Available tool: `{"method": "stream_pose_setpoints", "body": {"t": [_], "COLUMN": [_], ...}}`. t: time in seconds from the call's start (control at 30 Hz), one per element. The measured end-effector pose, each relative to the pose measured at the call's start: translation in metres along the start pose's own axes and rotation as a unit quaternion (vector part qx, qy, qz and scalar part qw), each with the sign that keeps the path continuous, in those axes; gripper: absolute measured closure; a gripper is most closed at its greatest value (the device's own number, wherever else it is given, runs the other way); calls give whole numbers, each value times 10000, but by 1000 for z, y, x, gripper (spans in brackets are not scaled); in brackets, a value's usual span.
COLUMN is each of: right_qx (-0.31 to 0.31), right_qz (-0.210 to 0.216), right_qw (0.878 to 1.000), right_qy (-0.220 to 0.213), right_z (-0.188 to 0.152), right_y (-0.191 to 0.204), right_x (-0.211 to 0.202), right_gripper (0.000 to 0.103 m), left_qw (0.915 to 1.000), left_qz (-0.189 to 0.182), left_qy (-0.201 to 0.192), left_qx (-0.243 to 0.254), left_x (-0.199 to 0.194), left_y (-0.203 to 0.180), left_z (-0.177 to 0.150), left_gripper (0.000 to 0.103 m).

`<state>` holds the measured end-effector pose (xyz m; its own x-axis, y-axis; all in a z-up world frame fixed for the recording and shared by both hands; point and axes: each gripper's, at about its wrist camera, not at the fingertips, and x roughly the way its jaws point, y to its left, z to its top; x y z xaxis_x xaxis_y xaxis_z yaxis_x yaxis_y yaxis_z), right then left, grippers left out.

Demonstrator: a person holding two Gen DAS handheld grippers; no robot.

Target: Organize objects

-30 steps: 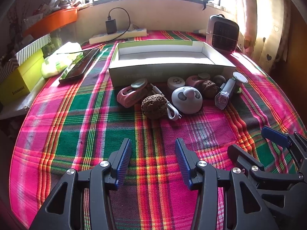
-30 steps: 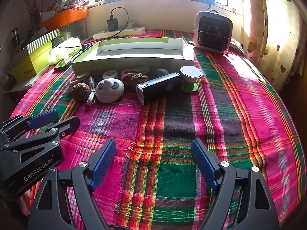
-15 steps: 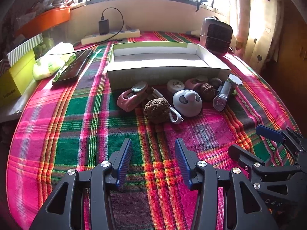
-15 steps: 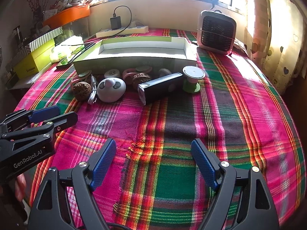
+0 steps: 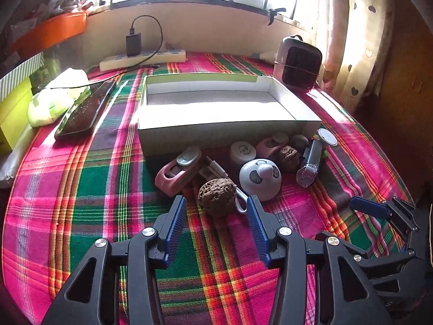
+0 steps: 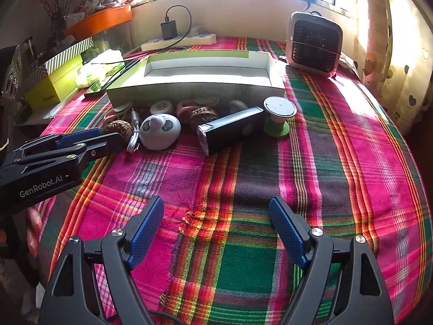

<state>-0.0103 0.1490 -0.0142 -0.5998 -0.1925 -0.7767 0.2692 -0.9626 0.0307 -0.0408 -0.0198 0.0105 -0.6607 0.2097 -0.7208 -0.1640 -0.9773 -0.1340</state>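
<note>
The table [image 5: 81,189], under a plaid cloth, carries an open white box [image 5: 216,132] with nothing in it, so judging by the task the small things lined along its near wall belong inside. Largest of these is the black torch [image 6: 230,130] lying on its side, then the panda gadget [image 5: 259,178], the pink case [image 5: 176,173], and the walnut [image 5: 216,196] nearest the left claw [image 5: 216,216].

The left claw is open about as wide as the walnut, holds nothing, and its tips stand just either side of the nut, not yet touching. The right claw [image 6: 216,224] is wide open, empty, and well apart from the row, over bare cloth.

The step in hand looks like picking up the walnut. To do it well, push the left claw a little further forward so the blue pads reach the nut's widest part, not its near curve; a round, ridged shell can squirt out of a shallow pinch. Keep the right pad clear of the white cable [image 5: 240,203] looped against the nut's right side, or it may come up too. Close gently, lift straight, carry over the box wall, and set it down low inside.
</note>
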Motion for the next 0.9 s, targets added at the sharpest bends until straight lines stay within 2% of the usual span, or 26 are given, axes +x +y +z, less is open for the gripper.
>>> {"method": "stream_pose_setpoints", "body": {"t": [0.1,0.17,0.33,0.6,0.9], "right_qx": [-5,1,7,83,400], "right_qz": [7,7,-6,25,-139], "right_qw": [10000,10000,10000,9999,9985], "right_qy": [5,0,17,-73,-340], "right_z": [2,3,8,15,41], "right_y": [0,0,-1,-3,-7], "right_x": [1,2,4,2,4], "right_gripper": [22,22,22,22,25], "left_qw": [10000,10000,9999,9998,9993], "left_qz": [15,8,-55,-78,-120], "left_qy": [-5,25,107,110,180], "left_qx": [62,52,-38,-155,-300], "left_x": [4,6,13,12,14], "left_y": [-2,-2,3,7,16], "left_z": [4,5,6,6,4], "left_gripper": [60,67,74,75,75]}}
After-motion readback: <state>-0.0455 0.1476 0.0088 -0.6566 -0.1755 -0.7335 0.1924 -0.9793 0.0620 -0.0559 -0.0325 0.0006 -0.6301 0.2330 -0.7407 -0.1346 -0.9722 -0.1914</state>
